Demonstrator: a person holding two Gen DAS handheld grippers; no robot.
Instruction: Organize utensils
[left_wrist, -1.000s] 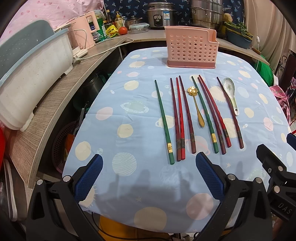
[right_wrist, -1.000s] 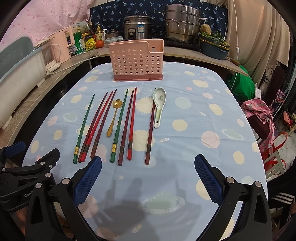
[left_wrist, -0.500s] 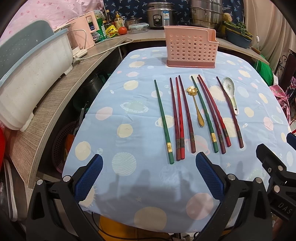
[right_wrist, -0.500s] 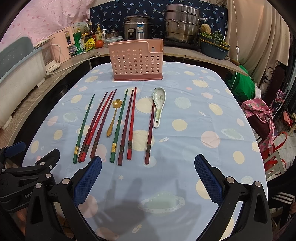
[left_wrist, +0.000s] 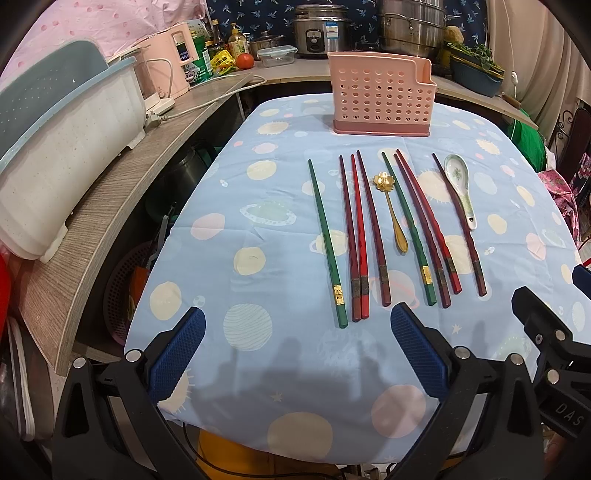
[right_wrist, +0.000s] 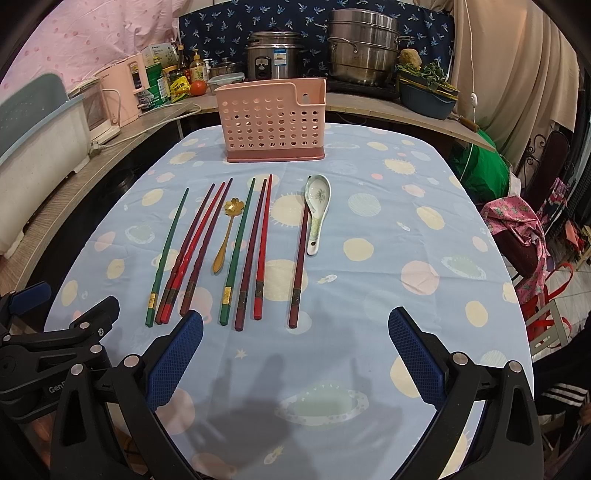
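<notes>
**Utensils laid out before the pink holder, both grippers spread and empty**

The pink perforated utensil holder (left_wrist: 382, 98) stood upright at the far end of the table, on the blue planet-print tablecloth (left_wrist: 258, 221). Nearer than the holder lay a row of eight chopsticks (right_wrist: 243, 251), green, dark red and bright red, all pointing their tips toward it. A gold flower-headed spoon (left_wrist: 391, 210) lay among them, bowl toward the holder. A white ceramic soup spoon (right_wrist: 317, 214) lay at the right end of the row, touching the outermost dark chopstick. The holder looked empty from these views.

The left gripper (left_wrist: 295, 350) hovered over the near edge of the table, well short of the holder, jaws spread wide, grasping nothing. The right gripper (right_wrist: 295, 350) hung likewise, released. Behind the holder, a counter carried a rice cooker (right_wrist: 273, 55) and stacked steel steamer pots (right_wrist: 362, 48).
</notes>
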